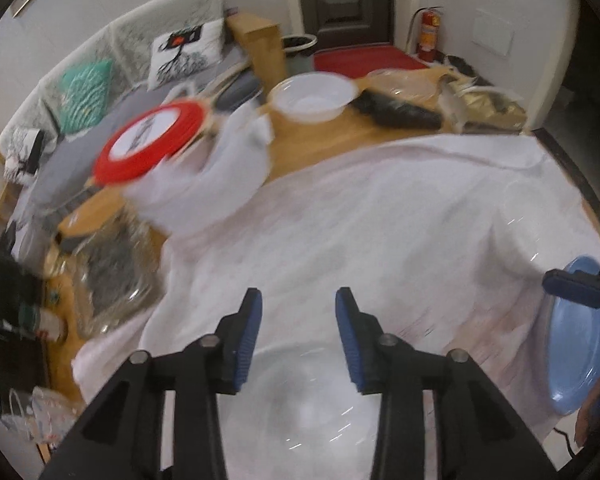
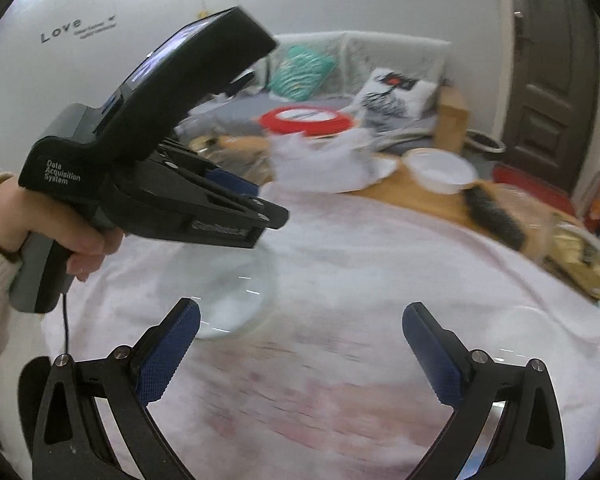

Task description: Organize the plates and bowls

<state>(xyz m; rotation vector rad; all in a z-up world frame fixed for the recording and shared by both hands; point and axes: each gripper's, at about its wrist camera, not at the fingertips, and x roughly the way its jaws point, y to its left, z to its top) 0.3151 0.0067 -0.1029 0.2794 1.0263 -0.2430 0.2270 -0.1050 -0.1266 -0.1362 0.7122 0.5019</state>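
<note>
A clear glass bowl (image 1: pixel 300 408) sits on the white cloth just below my left gripper (image 1: pixel 299 312), which is open and empty above it. The same bowl shows in the right wrist view (image 2: pixel 228 300), under the left gripper body (image 2: pixel 160 184). My right gripper (image 2: pixel 300 334) is wide open and empty over the cloth. A blue plate (image 1: pixel 576 344) lies at the right edge beside one right gripper finger (image 1: pixel 572 284). A second clear bowl (image 2: pixel 540 328) sits at the right. A white bowl (image 1: pixel 312 96) stands far back on the wooden table.
A red-rimmed plate (image 1: pixel 152 140) rests on crumpled white cloth at the back left. A black brush (image 1: pixel 400 114) and plastic-wrapped items (image 1: pixel 112 272) lie on the wood table (image 1: pixel 324 136). A sofa with cushions (image 1: pixel 88 92) stands behind.
</note>
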